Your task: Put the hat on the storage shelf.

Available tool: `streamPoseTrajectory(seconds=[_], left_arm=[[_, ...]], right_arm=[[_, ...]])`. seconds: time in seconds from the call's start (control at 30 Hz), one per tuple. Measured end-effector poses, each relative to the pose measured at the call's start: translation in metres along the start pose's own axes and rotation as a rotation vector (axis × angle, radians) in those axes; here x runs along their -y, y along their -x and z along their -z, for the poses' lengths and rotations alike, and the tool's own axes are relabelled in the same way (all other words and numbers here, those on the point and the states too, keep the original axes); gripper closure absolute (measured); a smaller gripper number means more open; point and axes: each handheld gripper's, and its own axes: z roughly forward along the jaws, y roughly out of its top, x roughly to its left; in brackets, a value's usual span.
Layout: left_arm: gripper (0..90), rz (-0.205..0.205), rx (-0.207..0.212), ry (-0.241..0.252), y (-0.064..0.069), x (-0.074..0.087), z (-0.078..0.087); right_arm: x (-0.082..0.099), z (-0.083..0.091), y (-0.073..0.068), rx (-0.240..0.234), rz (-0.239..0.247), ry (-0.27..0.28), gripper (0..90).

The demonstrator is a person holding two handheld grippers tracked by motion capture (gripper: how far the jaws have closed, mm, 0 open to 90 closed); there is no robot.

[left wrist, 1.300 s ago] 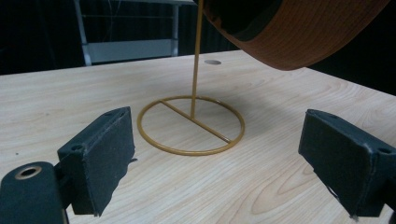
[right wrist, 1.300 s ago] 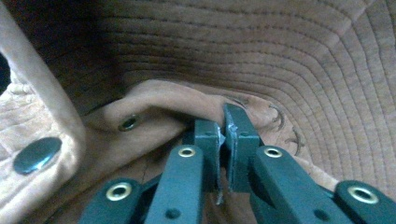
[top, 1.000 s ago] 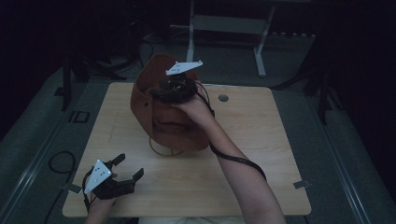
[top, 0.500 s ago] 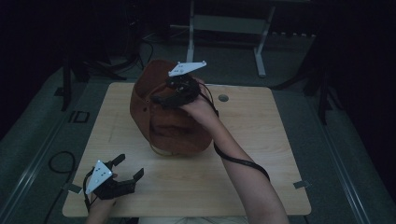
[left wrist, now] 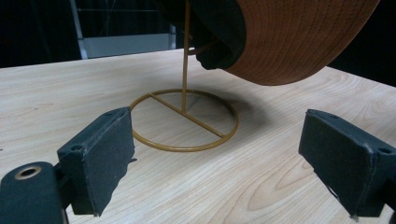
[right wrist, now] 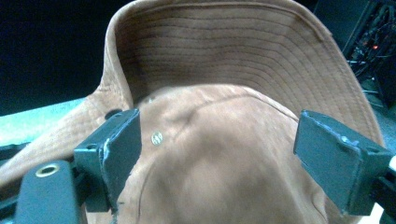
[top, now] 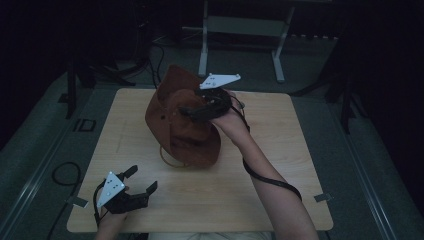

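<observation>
- Two claws are at work over a pale wooden bench [top: 280, 165], one in each of the person's hands.
- The right claw [top: 192, 111] is held over the crown of a brown hat [top: 185, 135], which sits near the middle of the bench, toward its far edge.
- Its jaws have just been opening and now stand wide apart; in the right gripper view the crown lies between the two black pads [right wrist: 116, 149] without either one pressing on it.
- That same view shows the hat's stitched brim curling up behind the crown, and a small metal eyelet [right wrist: 157, 138] just beside the left-hand pad.
- The hat rests on a thin gold wire stand [left wrist: 184, 119]: a round ring flat on the bench, a bar across it, and an upright rod that rises into the hat.
- In the left gripper view the brim hangs over the far side of the ring, well above the wood.
- A dark lining shows under the brim there, though the dim light makes it hard to tell what it is.
- The left claw [top: 142, 181] is low at the near left corner of the bench, well apart from the hat, and points toward the stand.
- Its jaws are spread wide with nothing between them; bare wood shows in the gap.
- A dark cable [top: 272, 177] loops along the person's right forearm.
</observation>
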Motion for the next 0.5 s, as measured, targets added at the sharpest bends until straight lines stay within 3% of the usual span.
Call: streamPoseTrajectory(seconds=[0.5], left_arm=[[11.1,-0.005,-0.006,-0.01,0.001,0.002,-0.003]], right_arm=[[0.049,0.037,0.014,0.028,-0.048,0.021,15.0]])
